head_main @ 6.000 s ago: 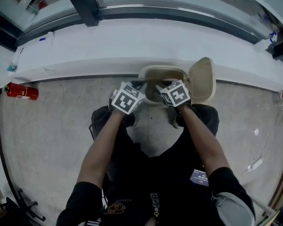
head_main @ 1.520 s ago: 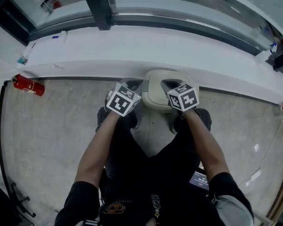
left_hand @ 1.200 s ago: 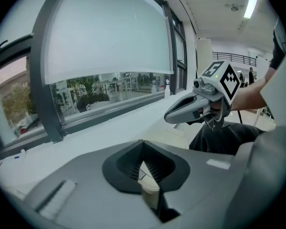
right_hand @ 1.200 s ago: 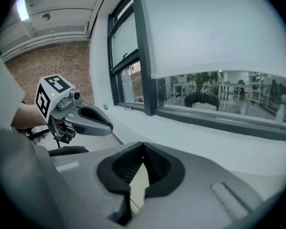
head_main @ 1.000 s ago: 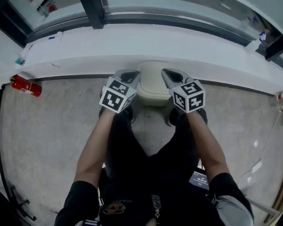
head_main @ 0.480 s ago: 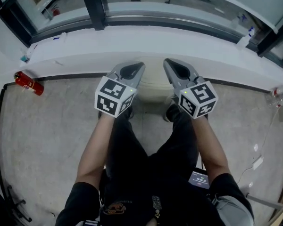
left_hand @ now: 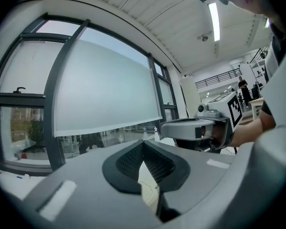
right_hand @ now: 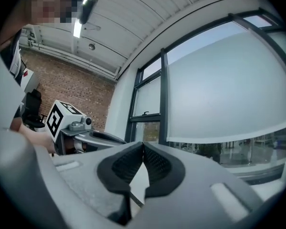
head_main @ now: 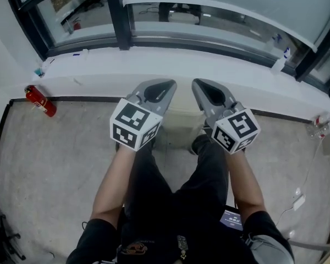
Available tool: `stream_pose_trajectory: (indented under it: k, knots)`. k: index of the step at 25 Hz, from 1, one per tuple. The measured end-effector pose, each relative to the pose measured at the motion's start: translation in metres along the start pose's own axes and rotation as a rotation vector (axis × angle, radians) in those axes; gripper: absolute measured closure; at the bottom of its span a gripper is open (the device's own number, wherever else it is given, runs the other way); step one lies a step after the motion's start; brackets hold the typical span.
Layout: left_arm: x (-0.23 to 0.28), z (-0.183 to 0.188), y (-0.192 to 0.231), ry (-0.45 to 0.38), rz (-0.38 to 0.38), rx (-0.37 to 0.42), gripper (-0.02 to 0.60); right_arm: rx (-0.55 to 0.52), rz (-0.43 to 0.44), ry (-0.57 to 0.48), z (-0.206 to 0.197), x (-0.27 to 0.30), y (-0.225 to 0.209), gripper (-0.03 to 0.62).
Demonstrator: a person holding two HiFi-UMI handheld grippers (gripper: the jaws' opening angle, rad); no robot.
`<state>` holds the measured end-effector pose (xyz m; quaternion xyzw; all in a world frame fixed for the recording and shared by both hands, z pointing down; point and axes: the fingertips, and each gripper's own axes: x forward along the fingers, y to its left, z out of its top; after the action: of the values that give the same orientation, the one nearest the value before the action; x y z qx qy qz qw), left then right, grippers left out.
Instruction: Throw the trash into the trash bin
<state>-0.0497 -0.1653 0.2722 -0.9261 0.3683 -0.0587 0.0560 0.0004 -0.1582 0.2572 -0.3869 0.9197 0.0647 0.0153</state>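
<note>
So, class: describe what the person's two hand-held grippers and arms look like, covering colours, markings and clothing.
The left hand-held gripper and right hand-held gripper are grey, tapered shells with dark ribbed pads. Each carries a white cube with black square markers. The person wears black short sleeves.

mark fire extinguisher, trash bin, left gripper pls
fire extinguisher [head_main: 40, 100]: head view, red body.
trash bin [head_main: 180, 126]: head view, pale top surface.
left gripper [head_main: 168, 84]: head view, closed tips.
</note>
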Motion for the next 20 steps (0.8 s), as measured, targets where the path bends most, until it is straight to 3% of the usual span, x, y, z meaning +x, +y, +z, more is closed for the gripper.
stream_pose_trajectory:
  k: [20]
  knots:
    - [-0.023, 0.023, -0.034, -0.017, -0.003, 0.013, 0.578, 0.024, -0.015, -0.020, 0.016, -0.028, 0.016, 0.591]
